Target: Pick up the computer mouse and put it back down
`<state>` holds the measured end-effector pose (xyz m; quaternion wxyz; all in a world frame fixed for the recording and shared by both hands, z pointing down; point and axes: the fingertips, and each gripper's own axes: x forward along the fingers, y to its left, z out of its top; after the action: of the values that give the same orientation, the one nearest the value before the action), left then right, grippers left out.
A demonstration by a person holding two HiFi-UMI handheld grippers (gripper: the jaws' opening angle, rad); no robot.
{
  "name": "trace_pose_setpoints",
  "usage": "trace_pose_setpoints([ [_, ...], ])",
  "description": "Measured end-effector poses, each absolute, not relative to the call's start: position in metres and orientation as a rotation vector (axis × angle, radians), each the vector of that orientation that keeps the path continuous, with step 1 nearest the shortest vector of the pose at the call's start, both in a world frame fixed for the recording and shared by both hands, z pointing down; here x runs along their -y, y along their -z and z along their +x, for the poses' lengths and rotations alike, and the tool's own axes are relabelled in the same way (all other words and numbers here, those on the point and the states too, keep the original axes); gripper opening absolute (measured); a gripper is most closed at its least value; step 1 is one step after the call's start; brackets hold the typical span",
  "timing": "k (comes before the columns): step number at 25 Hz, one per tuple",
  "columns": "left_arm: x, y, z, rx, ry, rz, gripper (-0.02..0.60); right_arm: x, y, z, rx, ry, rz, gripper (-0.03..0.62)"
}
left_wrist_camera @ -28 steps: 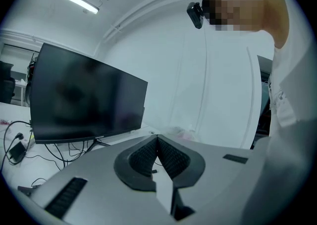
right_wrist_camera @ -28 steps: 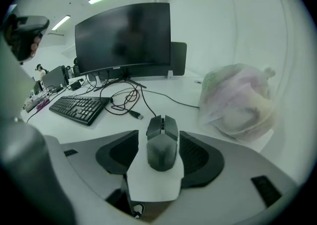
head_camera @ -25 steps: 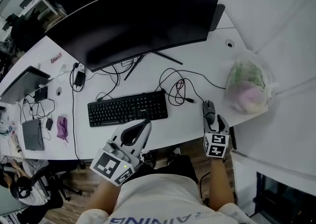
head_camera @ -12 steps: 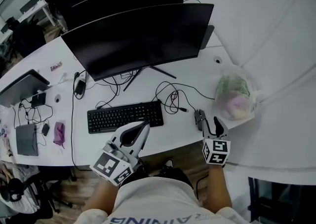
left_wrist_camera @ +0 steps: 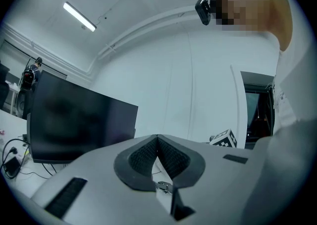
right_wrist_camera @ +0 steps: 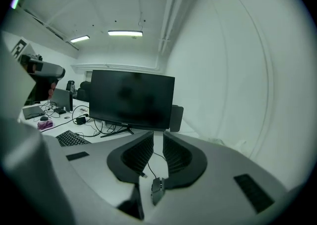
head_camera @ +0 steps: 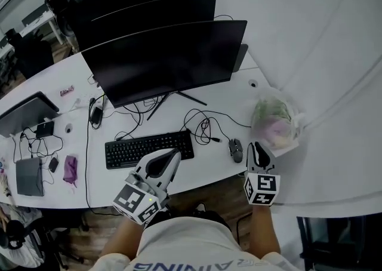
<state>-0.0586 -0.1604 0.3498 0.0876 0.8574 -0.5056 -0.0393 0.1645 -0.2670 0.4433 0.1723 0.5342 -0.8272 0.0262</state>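
From the head view I have the computer mouse [head_camera: 236, 150] lying on the white desk [head_camera: 206, 156], close to its front edge. Its lead runs back to a loose tangle of cables [head_camera: 203, 125] behind it. My right gripper [head_camera: 256, 150] hangs just to the right of the mouse and apart from it, about over the desk's front edge. Its jaws have just been closing and stand a narrow slit apart with nothing between the pads; the mouse shows below them in the right gripper view. Further right a plastic bag [head_camera: 273, 123] takes up the desk's end beside the white wall [head_camera: 334, 55], so room on that side is tight. Left of the mouse a bare strip of desk runs up to the keyboard [head_camera: 149, 148]. My left gripper [head_camera: 170, 157] sits over the front edge just below the keyboard's right end, jaws pressed together and empty. The monitor [head_camera: 167, 58] closes off the back.
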Motion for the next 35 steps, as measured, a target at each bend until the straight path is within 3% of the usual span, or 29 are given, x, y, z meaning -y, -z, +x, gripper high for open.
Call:
trace_pose_setpoints([
  [19, 0.137, -0.318, -0.068, 1.507, 0.168, 2.656, 0.008, 0.208, -0.293, 0.149, 2.579, 0.201, 1.613, 0.023],
  [35, 0.123, -0.315, -0.082, 1.519, 0.177, 2.654, 0.008, 0.185, -0.292, 0.143, 2.580, 0.207, 1.622, 0.020],
])
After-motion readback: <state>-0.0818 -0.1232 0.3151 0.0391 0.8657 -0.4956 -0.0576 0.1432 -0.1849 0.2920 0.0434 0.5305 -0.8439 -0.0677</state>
